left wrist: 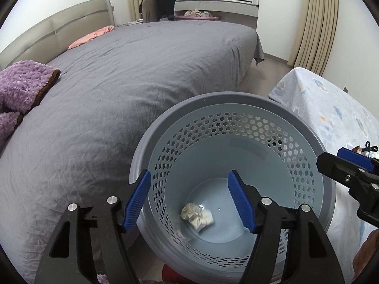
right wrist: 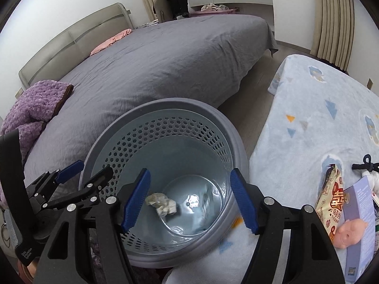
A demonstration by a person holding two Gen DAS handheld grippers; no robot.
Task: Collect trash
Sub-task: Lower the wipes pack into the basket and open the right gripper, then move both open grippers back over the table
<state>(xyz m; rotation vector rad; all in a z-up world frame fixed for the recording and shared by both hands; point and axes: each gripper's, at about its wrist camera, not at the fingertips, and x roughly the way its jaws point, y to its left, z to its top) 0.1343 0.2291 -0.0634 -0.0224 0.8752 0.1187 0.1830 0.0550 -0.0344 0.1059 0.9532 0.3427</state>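
Note:
A blue-grey perforated basket stands on the floor between the bed and a low table. A crumpled wad of paper lies on its bottom, and the right wrist view shows the paper too. My left gripper hangs open over the basket's mouth with nothing between its blue pads. My right gripper is also open and empty above the basket. A pale blurred streak shows inside the basket; I cannot tell what it is. Each gripper appears in the other's view: right gripper, left gripper.
A bed with a grey cover fills the left. A purple blanket lies on it. On the right, a low table under a light-blue cloth carries a snack wrapper, a booklet, a pink pig toy and a black tie.

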